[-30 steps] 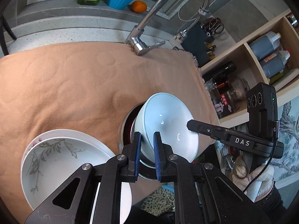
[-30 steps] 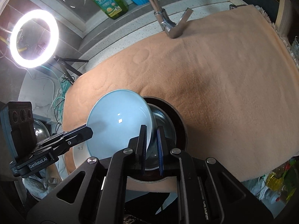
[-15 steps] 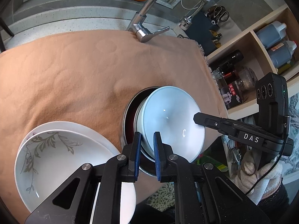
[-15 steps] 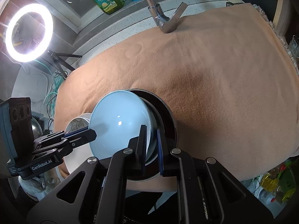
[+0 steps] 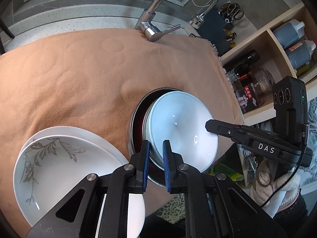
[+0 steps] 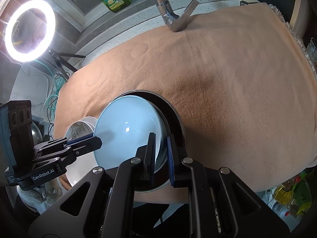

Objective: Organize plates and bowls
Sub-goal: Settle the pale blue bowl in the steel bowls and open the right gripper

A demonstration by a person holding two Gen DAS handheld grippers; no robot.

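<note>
Underneath, tan blanket [image 5: 75,75] beside faucet [image 5: 150,25].

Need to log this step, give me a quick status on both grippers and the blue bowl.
Left gripper and right gripper both shut on blue bowl rim. Bowl tilted inside dark metal-rimmed bowl. White plates beside, clear.

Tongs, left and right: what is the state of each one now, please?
Left tongs: closed on the pale blue bowl's rim.
Right tongs: closed on the same bowl's opposite rim.
</note>
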